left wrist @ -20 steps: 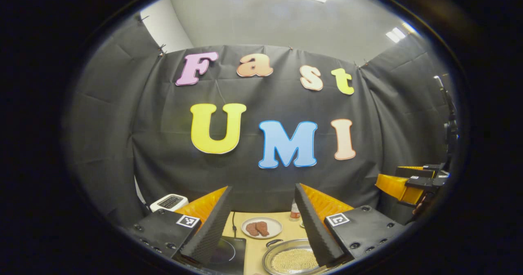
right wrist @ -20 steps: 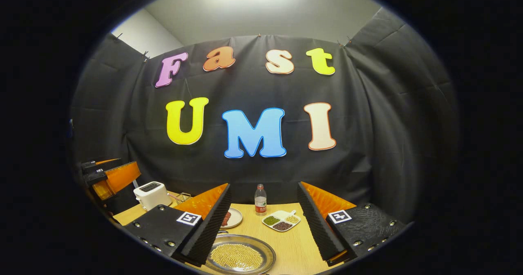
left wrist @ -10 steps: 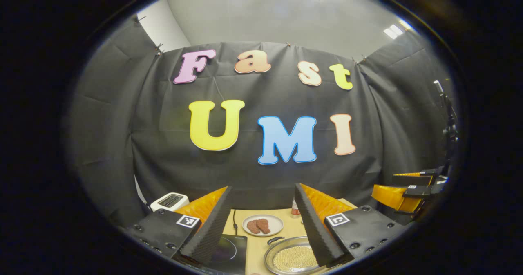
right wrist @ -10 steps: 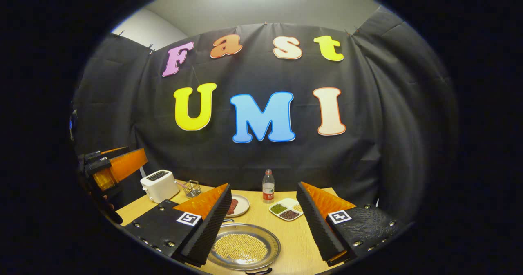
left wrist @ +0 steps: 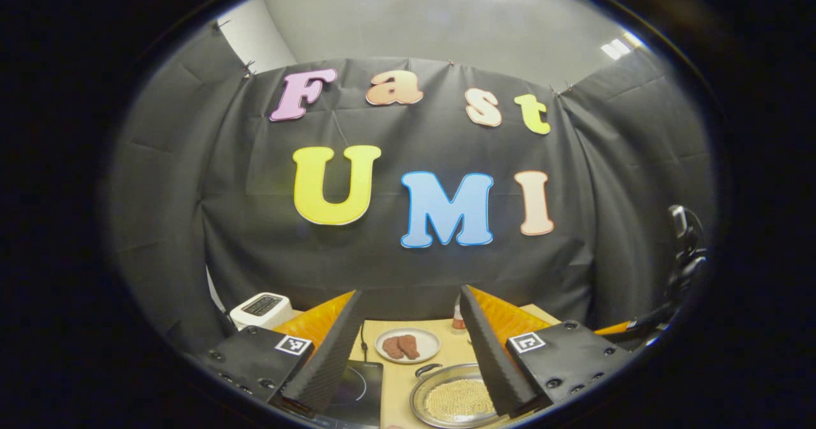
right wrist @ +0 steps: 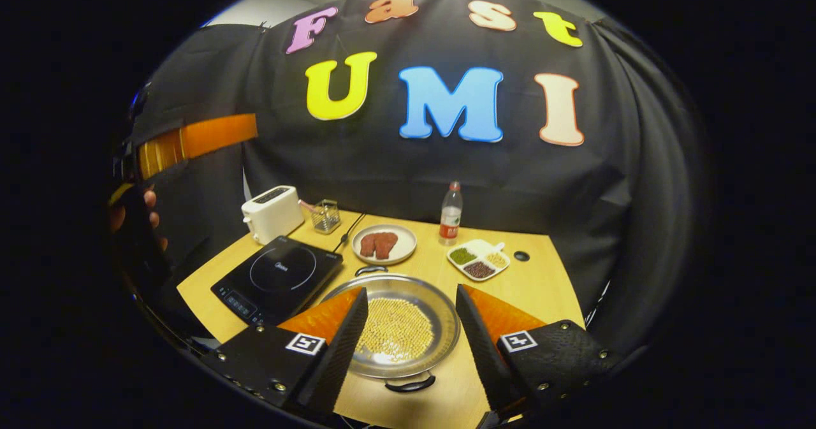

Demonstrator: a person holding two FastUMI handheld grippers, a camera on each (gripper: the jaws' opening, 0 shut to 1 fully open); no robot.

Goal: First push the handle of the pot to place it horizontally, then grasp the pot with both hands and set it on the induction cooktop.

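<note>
— Two steps, and neither looks begun yet. The shallow round steel pot (right wrist: 398,327), filled with pale beans, sits on the light wooden surface (right wrist: 542,282), just right of the flat black induction cooktop (right wrist: 278,278) and apart from it.

— Where are its handles?

— In the right gripper view one dark loop handle (right wrist: 410,385) lies at six o'clock on the rim and the other (right wrist: 371,269) at twelve. So the pot is not yet turned so its handles lie sideways, I'd say.

— And the tools?

— The right tool (right wrist: 408,346) hangs above the pot with its fingers spread wide, gripping nothing. The left tool (left wrist: 408,352) is likewise open and empty, held higher; through its fingers the pot (left wrist: 456,402) shows at five o'clock, the cooktop (left wrist: 357,387) at seven.

— Anything else around?

— Behind the pot, a white plate with brown meat pieces (right wrist: 384,244), a clear plastic bottle (right wrist: 451,213) and a white divided dish of beans (right wrist: 479,259); a white toaster (right wrist: 272,213) at ten o'clock.

— So what remains?

— Everything, in my judgement: the push on the handle, the two-tool grasp, the move onto the cooktop.
</note>
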